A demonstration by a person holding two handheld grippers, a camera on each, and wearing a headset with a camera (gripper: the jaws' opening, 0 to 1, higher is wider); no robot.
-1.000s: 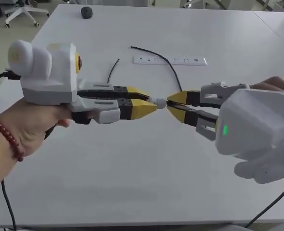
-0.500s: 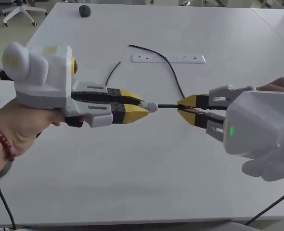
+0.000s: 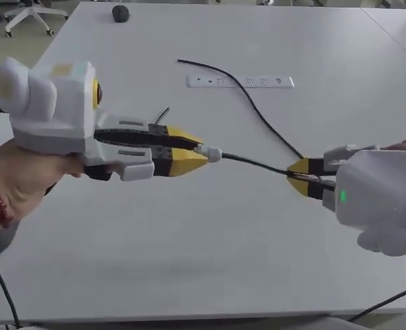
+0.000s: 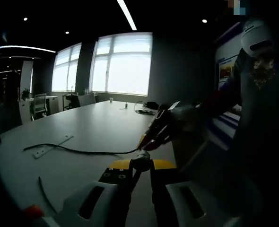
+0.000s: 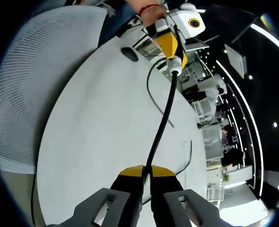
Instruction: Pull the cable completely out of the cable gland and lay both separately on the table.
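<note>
Yellow-tipped left gripper (image 3: 199, 152) pinches the white cable gland (image 3: 212, 155), held above the table (image 3: 189, 261). Black cable (image 3: 254, 163) runs out of the gland to the right gripper (image 3: 294, 176), jaws pressed together on it. Beyond that grip, the cable trails back across the table, over a white power strip (image 3: 272, 82).

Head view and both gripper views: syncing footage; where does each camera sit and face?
Head view: on the headset, looking down at the table, left tool holding the gland, right tool holding the cable, one hand.
Left gripper view: on the left tool, facing the right tool over its jaws.
Right gripper view: on the right tool, facing the left tool along the cable.
All share the cable.
</note>
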